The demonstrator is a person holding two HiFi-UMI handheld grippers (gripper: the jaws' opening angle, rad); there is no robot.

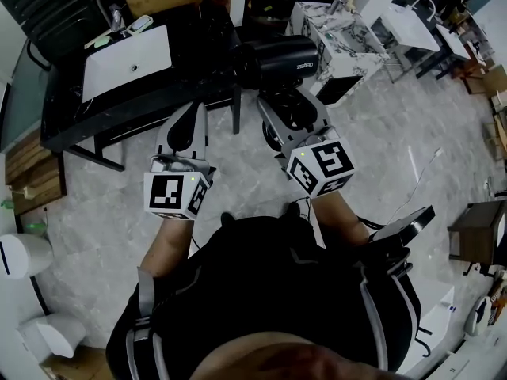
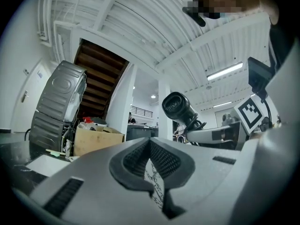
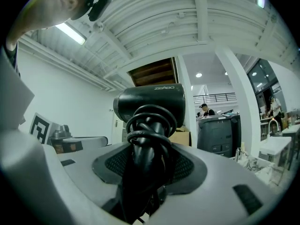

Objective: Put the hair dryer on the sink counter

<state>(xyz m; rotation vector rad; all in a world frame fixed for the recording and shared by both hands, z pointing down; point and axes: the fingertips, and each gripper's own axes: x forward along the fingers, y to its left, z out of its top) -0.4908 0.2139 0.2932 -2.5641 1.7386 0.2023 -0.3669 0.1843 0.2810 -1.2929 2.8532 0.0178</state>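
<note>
In the head view I see my right gripper (image 1: 287,105) clamped on the handle of the black hair dryer (image 1: 277,60), which hangs in the air over the grey floor (image 1: 396,149), just beside the right end of the black sink counter (image 1: 158,95) and not resting on it. The white basin (image 1: 127,60) sits in the counter's left part. My left gripper (image 1: 193,111) points at the counter's front edge with nothing in it. In the left gripper view its tongs (image 2: 151,144) are pressed together at the tips and empty. The hair dryer (image 2: 179,108) shows to the right with its nozzle facing the camera, carried by the other gripper (image 2: 220,134). In the right gripper view the tongs (image 3: 147,168) stand wide and grip the dryer's handle, which has the black cord (image 3: 150,130) coiled round it. The dryer's barrel (image 3: 150,103) rises just above the pads.
</note>
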